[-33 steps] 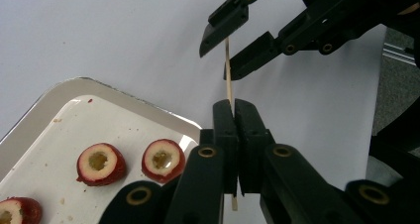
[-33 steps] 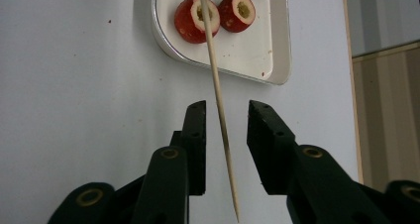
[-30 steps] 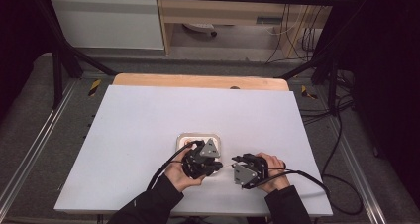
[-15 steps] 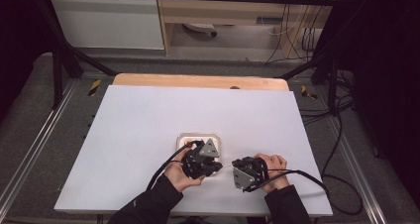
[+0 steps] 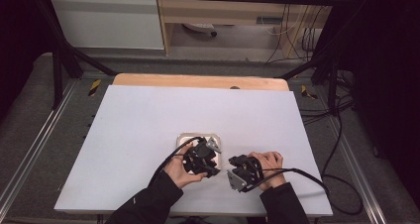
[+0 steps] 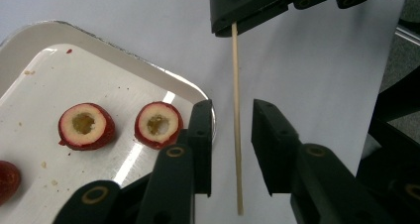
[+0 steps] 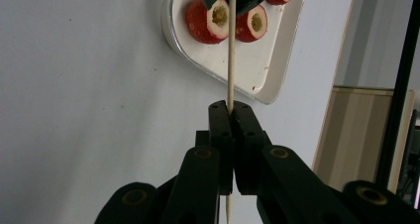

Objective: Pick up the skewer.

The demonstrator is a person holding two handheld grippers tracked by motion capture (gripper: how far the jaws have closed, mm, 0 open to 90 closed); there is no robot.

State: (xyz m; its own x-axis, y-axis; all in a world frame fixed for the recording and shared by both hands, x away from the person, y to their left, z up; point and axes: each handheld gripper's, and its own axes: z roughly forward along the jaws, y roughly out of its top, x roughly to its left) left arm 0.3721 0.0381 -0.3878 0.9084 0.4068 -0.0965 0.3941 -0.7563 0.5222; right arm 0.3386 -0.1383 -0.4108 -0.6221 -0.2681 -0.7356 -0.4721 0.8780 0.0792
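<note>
My right gripper (image 7: 231, 105) is shut on a thin wooden skewer (image 7: 230, 60), which points toward a white tray (image 7: 257, 80) holding cored red fruits (image 7: 205, 13). My left gripper (image 6: 233, 105) has just been opening. Its jaws now stand apart on either side of the skewer (image 6: 236, 135) without pressing it. In that view the right gripper (image 6: 234, 21) grips the skewer's far end, and two cored fruits (image 6: 86, 127) (image 6: 158, 125) lie on the tray (image 6: 29, 40) to the left. In the high view the left gripper (image 5: 200, 157) sits over the tray's near edge, and the right gripper (image 5: 242, 172) is close beside it.
The tray (image 5: 185, 136) rests on a white sheet (image 5: 148, 115) covering the table, near its front middle. A wooden strip (image 5: 198, 81) runs along the far edge. Cables (image 5: 307, 177) trail off to the right, and black frame bars stand around the table.
</note>
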